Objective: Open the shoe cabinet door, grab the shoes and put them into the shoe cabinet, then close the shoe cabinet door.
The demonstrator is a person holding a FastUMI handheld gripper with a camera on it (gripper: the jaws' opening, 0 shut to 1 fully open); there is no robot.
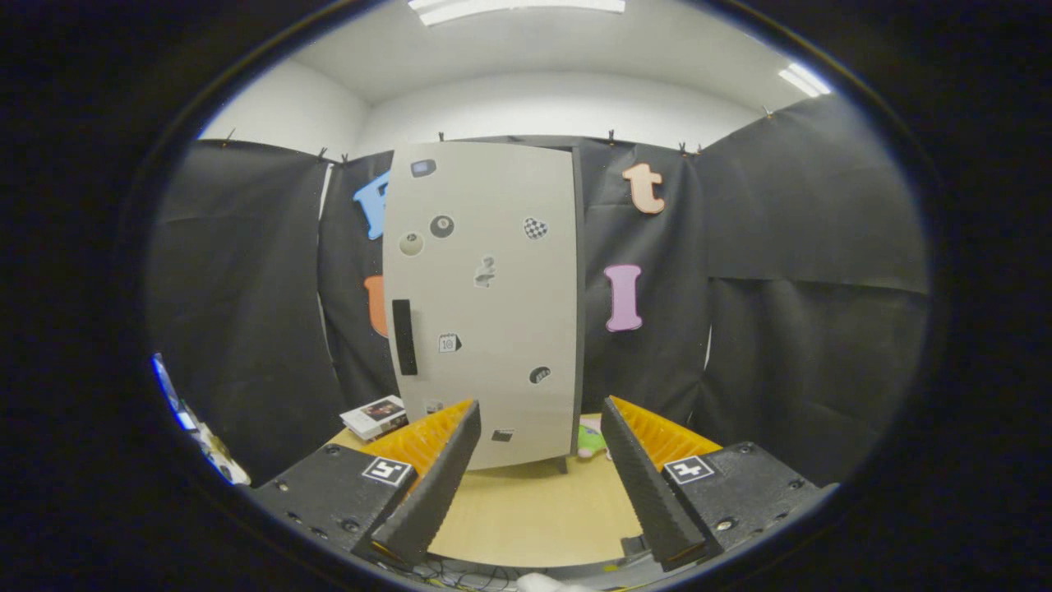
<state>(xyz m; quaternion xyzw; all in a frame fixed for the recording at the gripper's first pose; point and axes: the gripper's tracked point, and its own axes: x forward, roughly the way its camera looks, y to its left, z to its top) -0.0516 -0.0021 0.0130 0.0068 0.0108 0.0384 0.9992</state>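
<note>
As seen from the gripper view, I hold the gripper point(538, 485) with its fingers spread apart and nothing between them. Straight ahead, beyond the fingertips, the shoe cabinet point(485, 304) stands upright on the wooden floor point(534, 510), door shut, its dark vertical handle point(403, 337) left of my centreline. A pink-and-green item point(590, 438), perhaps a shoe, lies at the cabinet's right foot. This fits either door stage.

The tongs point(540, 427) held level and spread wide apart, both fingers point(436, 485) pointing straight ahead with nothing gripped between them, their tips well clear of each other above the worktop point(534, 510).
</note>
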